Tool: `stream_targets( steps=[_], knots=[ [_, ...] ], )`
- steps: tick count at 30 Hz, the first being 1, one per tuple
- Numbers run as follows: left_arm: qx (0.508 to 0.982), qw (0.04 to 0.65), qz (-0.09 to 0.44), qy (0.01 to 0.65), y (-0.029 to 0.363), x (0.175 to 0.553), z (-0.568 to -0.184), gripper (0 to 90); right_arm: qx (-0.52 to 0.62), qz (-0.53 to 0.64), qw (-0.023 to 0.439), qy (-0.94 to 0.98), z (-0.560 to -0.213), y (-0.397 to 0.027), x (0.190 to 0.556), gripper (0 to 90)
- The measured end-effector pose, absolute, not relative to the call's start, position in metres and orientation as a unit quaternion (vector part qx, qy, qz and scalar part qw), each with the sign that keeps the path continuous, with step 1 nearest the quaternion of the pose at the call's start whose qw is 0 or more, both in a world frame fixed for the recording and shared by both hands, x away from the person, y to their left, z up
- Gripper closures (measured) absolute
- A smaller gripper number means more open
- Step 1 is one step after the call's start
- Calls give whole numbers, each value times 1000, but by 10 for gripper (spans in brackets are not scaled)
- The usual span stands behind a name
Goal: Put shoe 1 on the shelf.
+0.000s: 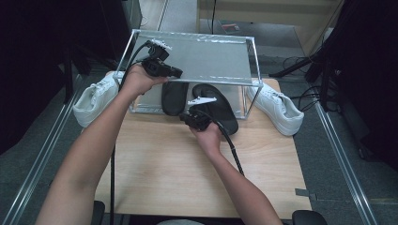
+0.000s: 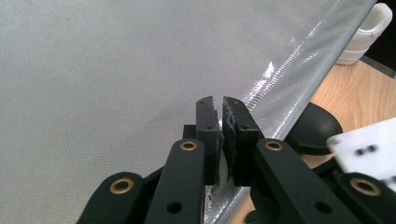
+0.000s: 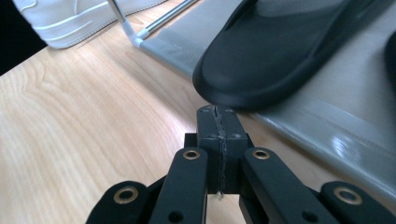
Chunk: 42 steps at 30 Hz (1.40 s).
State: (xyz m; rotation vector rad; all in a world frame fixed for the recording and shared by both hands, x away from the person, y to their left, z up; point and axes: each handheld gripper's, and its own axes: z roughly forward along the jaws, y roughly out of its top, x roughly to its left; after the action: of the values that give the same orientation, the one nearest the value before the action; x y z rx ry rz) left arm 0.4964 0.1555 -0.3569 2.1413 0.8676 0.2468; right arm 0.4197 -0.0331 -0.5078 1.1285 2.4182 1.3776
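A metal-framed shoe rack (image 1: 256, 61) with a grey fabric top shelf (image 2: 116, 70) stands at the table's far side. My left gripper (image 1: 177, 72) (image 2: 215, 100) rests over that shelf's front edge near its left end. Its jaws are almost together, with a thin slit between them, and I cannot tell whether fabric is pinched. Two black slippers lie on the lower shelf (image 3: 327, 121). My right gripper (image 1: 184, 118) (image 3: 218, 109) is shut on nothing, low over the wood just in front of the left slipper's (image 1: 171, 101) (image 3: 280, 51) heel. The right slipper (image 1: 220, 115) sticks out over the rack's front.
A white sneaker (image 1: 94, 98) (image 3: 70, 18) sits on the table left of the rack, and another (image 1: 277, 108) (image 2: 366, 32) sits right of it. The wooden table (image 1: 164, 173) stretches toward the person. Dark chairs and cables surround the table.
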Motion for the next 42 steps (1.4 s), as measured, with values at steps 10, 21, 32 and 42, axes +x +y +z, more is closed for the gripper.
stream_targets(
  steps=[10, 21, 32, 42],
  knots=[
    [845, 401, 92, 342, 157, 497, -357, 856, 379, 454, 70, 803, -498, -75, 401, 900],
    [847, 398, 94, 339, 157, 497, -357, 855, 377, 445, 92, 807, -493, -111, 386, 900],
    [845, 401, 87, 343, 157, 499, -357, 849, 401, 445, 90, 796, -493, -157, 371, 900],
    [845, 402, 85, 342, 158, 499, -357, 843, 416, 429, 117, 793, -492, -191, 360, 900]
  ],
)
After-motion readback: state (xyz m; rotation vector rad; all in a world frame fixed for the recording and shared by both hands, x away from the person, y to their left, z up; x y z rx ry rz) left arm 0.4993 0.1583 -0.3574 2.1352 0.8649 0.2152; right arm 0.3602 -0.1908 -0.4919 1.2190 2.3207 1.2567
